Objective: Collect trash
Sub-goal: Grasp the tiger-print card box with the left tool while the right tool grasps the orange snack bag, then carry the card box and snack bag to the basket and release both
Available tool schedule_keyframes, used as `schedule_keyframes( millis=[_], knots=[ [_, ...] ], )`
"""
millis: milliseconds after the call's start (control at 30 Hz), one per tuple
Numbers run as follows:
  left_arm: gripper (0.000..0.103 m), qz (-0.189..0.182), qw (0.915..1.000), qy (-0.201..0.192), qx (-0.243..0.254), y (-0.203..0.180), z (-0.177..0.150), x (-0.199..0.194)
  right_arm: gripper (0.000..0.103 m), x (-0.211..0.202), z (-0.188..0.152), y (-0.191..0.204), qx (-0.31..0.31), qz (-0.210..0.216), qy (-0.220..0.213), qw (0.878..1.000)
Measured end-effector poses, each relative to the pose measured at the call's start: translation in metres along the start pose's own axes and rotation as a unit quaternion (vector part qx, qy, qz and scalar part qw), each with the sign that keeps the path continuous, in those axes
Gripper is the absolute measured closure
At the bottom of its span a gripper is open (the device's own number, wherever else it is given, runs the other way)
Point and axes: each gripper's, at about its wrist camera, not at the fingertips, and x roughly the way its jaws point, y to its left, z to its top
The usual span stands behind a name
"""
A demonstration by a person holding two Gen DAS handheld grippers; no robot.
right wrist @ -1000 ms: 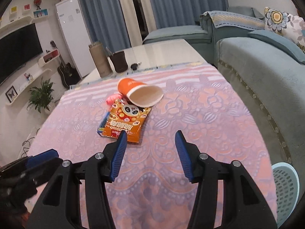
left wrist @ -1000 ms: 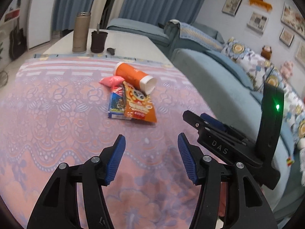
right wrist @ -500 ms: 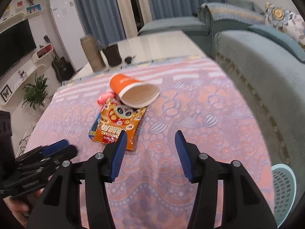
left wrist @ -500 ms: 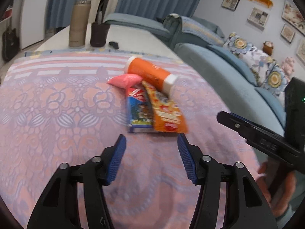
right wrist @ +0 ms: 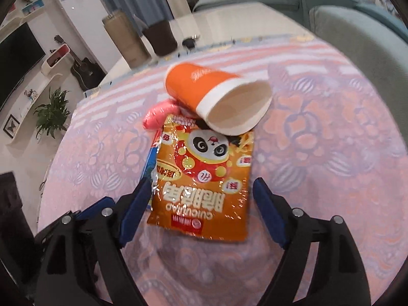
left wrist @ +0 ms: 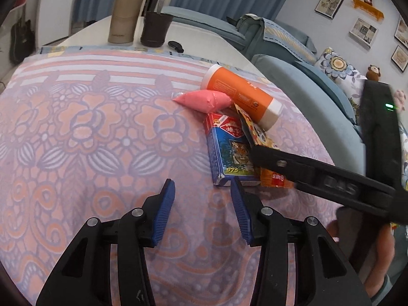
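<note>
A pile of trash lies on the patterned tablecloth: an orange paper cup on its side, a pink packet, a blue tiger-print box and an orange panda snack bag. My left gripper hovers just short of the box's near corner. Its jaws are closing with nothing between them. My right gripper straddles the near end of the snack bag, jaws opening, and the pads stand off the bag. In the left wrist view one of its fingers reaches over the bag and hides part of it.
At the table's far end stand a tan flask, a dark cup and a small black object. A blue-grey sofa runs along the right side. A person's hand holds the right gripper.
Both grippers came forward and down toward the pile. The right jaws widened and now flank the snack bag. The left jaws narrowed.
</note>
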Motion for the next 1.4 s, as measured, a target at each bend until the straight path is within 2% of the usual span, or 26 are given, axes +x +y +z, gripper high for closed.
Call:
schedule_keyframes(
  millis=[100, 167, 233, 267, 300, 433, 533, 600, 667, 800, 867, 900, 933, 1000, 1100, 1233, 1400],
  knots=[
    [0.060, -0.005, 1.0000, 0.002, -0.001, 0.000, -0.001, 0.000, 0.041, 0.002, -0.001, 0.001, -0.010, -0.012, -0.001, 1.000],
    [0.058, -0.008, 1.0000, 0.003, 0.000, -0.001, -0.001, -0.001, 0.056, -0.002, -0.004, 0.000, -0.017, -0.019, -0.007, 1.000],
    [0.055, -0.011, 0.9999, 0.003, 0.002, -0.002, 0.001, 0.000, 0.058, -0.009, -0.007, -0.006, -0.014, -0.018, -0.015, 1.000],
    [0.050, -0.014, 0.9999, 0.005, 0.004, -0.004, 0.002, 0.001, 0.059, -0.012, -0.008, -0.009, -0.012, -0.021, -0.020, 1.000],
    [0.048, -0.014, 0.9999, 0.007, 0.008, -0.007, 0.004, 0.003, 0.064, -0.016, -0.009, -0.014, -0.008, -0.023, -0.025, 0.999],
    [0.031, -0.012, 0.9996, 0.020, 0.015, -0.024, 0.018, 0.018, 0.065, -0.032, -0.015, -0.027, -0.008, -0.033, -0.046, 0.998],
    [0.030, 0.001, 0.9994, 0.028, 0.020, -0.039, 0.029, 0.035, 0.065, -0.042, -0.020, -0.031, -0.020, -0.045, -0.067, 0.997],
    [0.026, 0.023, 0.9983, 0.045, 0.030, -0.047, 0.030, 0.050, 0.066, -0.047, -0.024, -0.034, -0.025, -0.052, -0.073, 0.996],
    [0.022, 0.046, 0.9967, 0.039, 0.054, -0.057, 0.028, 0.055, 0.066, -0.052, -0.028, -0.037, -0.025, -0.053, -0.078, 0.995],
    [0.024, 0.076, 0.9938, 0.037, 0.072, -0.065, 0.025, 0.059, 0.066, -0.069, -0.035, -0.049, -0.025, -0.070, -0.093, 0.993],
    [0.034, 0.104, 0.9913, 0.035, 0.073, -0.068, 0.025, 0.061, 0.066, -0.080, -0.040, -0.054, -0.024, -0.072, -0.101, 0.992],
    [0.036, 0.112, 0.9901, 0.033, 0.077, -0.070, 0.025, 0.062, 0.066, -0.086, -0.043, -0.057, -0.024, -0.079, -0.106, 0.991],
    [0.044, 0.111, 0.9900, 0.031, 0.082, -0.072, 0.025, 0.062, 0.066, -0.092, -0.046, -0.059, -0.025, -0.082, -0.110, 0.990],
    [0.045, 0.118, 0.9890, 0.029, 0.085, -0.074, 0.023, 0.059, 0.066, -0.100, -0.050, -0.063, -0.023, -0.084, -0.114, 0.990],
    [0.046, 0.100, 0.9924, 0.021, 0.067, -0.072, 0.016, 0.049, 0.066, -0.114, -0.058, -0.069, -0.018, -0.082, -0.119, 0.989],
    [0.046, 0.050, 0.9976, 0.006, 0.048, -0.076, -0.001, 0.019, 0.066, -0.141, -0.070, -0.074, -0.019, -0.079, -0.136, 0.987],
    [0.046, -0.011, 0.9976, -0.028, 0.063, -0.112, -0.013, -0.024, 0.066, -0.180, -0.092, -0.084, -0.015, -0.100, -0.157, 0.982]
  ],
)
